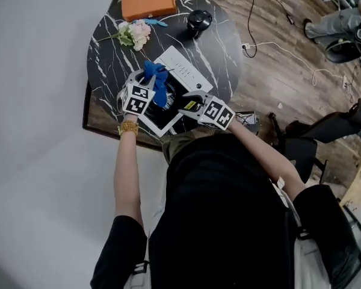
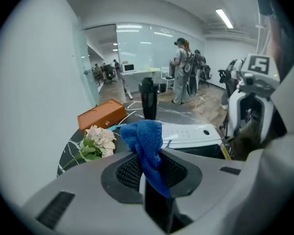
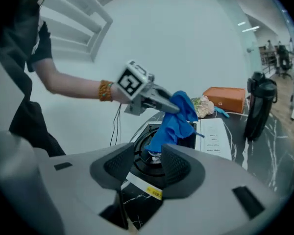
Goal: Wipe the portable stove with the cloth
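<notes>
Left claw [image 2: 153, 176] clamps blue cloth [image 2: 147, 138] above portable stove [image 1: 182, 70], right claw [image 3: 147, 162] released, empty; wiping likely starts once cloth lowers onto stove.

bright, even indoor light from white ceiling strip lamps [image 2: 224, 17]; shadows are faint on the round black marble-veined table [image 1: 222, 47]. both gripper views bulge and darken at their round edges. the blue terry cloth [image 2: 147, 141] is crisp; the right gripper [image 3: 147, 158] looks soft up close.
</notes>
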The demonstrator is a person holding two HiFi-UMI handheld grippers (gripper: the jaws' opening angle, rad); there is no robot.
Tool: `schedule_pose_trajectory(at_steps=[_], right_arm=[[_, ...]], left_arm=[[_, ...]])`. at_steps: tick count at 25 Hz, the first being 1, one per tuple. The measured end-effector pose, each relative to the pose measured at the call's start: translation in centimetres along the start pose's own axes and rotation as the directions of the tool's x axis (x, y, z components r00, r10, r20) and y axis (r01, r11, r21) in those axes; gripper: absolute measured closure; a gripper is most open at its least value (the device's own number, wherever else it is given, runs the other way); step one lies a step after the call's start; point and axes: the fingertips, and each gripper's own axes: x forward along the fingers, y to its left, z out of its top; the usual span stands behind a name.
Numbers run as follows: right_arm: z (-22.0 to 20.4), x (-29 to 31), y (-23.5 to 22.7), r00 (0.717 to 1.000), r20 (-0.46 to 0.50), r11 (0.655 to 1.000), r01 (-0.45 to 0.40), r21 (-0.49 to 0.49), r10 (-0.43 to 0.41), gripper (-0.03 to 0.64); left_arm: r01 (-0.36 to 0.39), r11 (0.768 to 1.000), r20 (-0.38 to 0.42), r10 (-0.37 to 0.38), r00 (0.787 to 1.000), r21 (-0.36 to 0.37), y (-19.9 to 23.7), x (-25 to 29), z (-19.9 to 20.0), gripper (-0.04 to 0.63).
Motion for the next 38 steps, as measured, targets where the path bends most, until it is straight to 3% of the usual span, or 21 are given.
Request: schedule_pose_trajectory(at_steps=[5, 9, 16, 22, 28, 30, 32, 34, 36, 37, 38], right_arm=[[1.2, 2.0, 2.9, 0.998, -0.003, 0.996, 0.058, -0.069, -0.058, 0.469], [1.9, 2.9, 4.3, 0.998, 0.030, 0.998, 0.060, -0.036, -0.059, 0.469], [1.7, 4.2, 3.9, 0.986, 0.030, 0.986, 0.164, -0.021, -0.164, 0.469], [0.8, 7.2, 5.6, 0.980, -0.022, 0.979, 0.197, -0.061, -0.199, 0.469], [0.3, 7.8, 5.3, 0.970, -0.047, 0.969, 0.236, -0.074, -0.240, 0.469], [0.5, 7.6, 4.6, 0.964, -0.043, 0.963, 0.260, -0.068, -0.264, 0.469], [1.2, 7.2, 3.9, 0.958, -0.027, 0.957, 0.284, -0.062, -0.287, 0.469], [2.4, 6.2, 2.8, 0.941, 0.018, 0.939, 0.339, -0.063, -0.339, 0.469], [4.5, 4.4, 1.2, 0.900, 0.095, 0.899, 0.432, -0.066, -0.425, 0.469], [5.8, 3.2, 0.3, 0.868, 0.140, 0.870, 0.489, -0.068, -0.477, 0.471], [7.3, 1.9, -0.7, 0.827, 0.184, 0.832, 0.550, -0.073, -0.531, 0.487]], left_arm=[[0.169, 0.983, -0.132, -0.159, 0.978, 0.071, 1.6, 5.8, -1.7, 0.517], [0.197, 0.980, -0.100, -0.199, 0.975, -0.036, 2.4, 6.5, -2.7, 0.517], [0.248, 0.968, -0.115, -0.251, 0.961, -0.042, 2.3, 5.5, -3.8, 0.534], [0.346, 0.934, -0.137, -0.355, 0.925, -0.085, 2.8, 3.4, -6.6, 0.534], [0.409, 0.906, -0.220, -0.422, 0.879, -0.106, 2.1, 0.1, -11.5, 0.535], [0.409, 0.905, -0.212, -0.425, 0.880, -0.114, 1.7, -0.7, -12.8, 0.534], [0.387, 0.919, -0.207, -0.395, 0.895, -0.081, 1.5, -1.5, -13.8, 0.534], [0.328, 0.944, -0.149, -0.328, 0.933, -0.030, 1.5, -2.7, -13.3, 0.534], [0.245, 0.969, 0.028, -0.245, 0.969, -0.030, 1.8, -4.6, -10.4, 0.534], [0.202, 0.978, 0.149, -0.193, 0.970, -0.047, 2.1, -6.0, -8.3, 0.532], [0.152, 0.986, 0.270, -0.130, 0.954, -0.066, 2.5, -7.5, -6.2, 0.532]])
